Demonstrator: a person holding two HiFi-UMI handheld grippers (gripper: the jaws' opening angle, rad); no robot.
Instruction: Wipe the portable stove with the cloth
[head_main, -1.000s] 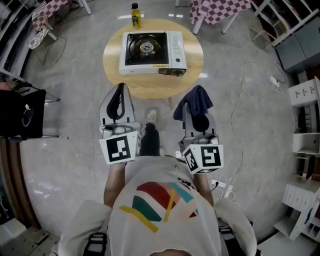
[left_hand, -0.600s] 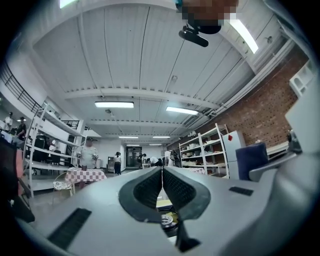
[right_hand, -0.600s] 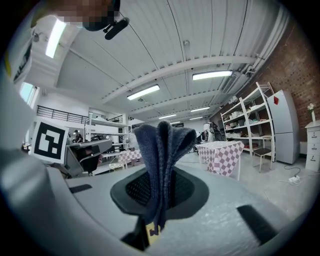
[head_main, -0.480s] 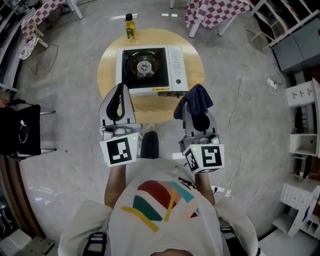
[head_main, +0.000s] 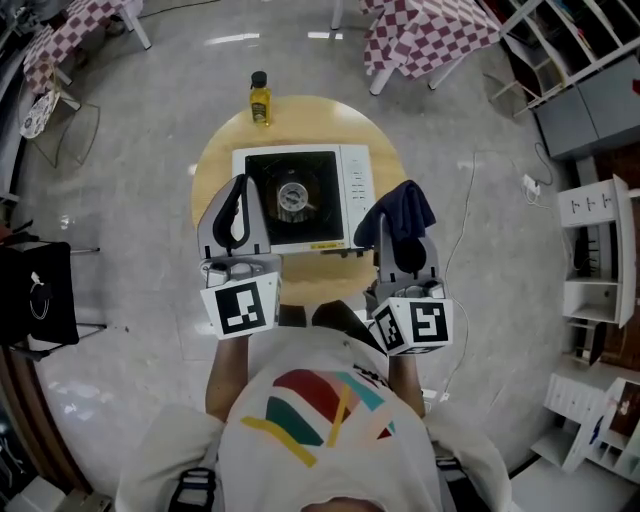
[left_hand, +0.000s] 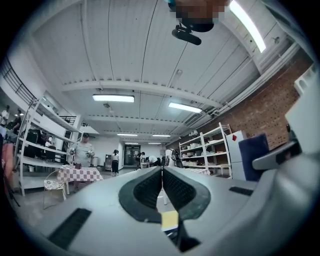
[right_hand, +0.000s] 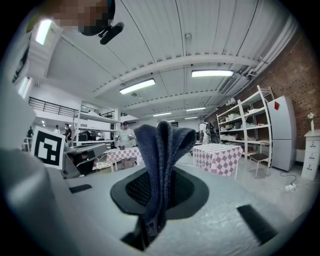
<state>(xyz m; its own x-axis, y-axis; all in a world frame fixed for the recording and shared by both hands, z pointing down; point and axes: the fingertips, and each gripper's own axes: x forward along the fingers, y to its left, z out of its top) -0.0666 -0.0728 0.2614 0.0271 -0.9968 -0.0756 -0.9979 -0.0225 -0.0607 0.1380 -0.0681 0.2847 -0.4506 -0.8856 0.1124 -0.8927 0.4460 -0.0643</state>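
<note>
On the near side of the stove, the person's torso fills the bottom of the head view, and the two marker cubes sit just ahead of it; each cube shows a black-and-white square pattern, not lettering. The left gripper (head_main: 240, 185) is held at the stove's near-left corner. Its own view shows the jaws pressed together along their full length with nothing between them (left_hand: 161, 170). The right gripper (head_main: 404, 238) is held at the stove's near-right corner, and its jaws are clamped on the cloth (right_hand: 160, 150), a dark blue fabric that stands up from the pads in a folded bunch (head_main: 398, 205). Both gripper views look out across the room rather than down, so the cloth is judged to be raised off the stove and touching nothing else. The portable stove (head_main: 330, 215) lies flat near the middle of the round wooden table (head_main: 213, 165), with its burner to the left and its white control panel to the right. Wiping is judged not yet begun: the cloth is secured, and what is left is lowering it to the top plate and passing it over the surface. A yellow strip on the stove's near edge and the panel print are too small to read. Beyond the stove, at the table's far edge, stands a yellow bottle (head_main: 260, 98) with a dark cap; its label is illegible.
</note>
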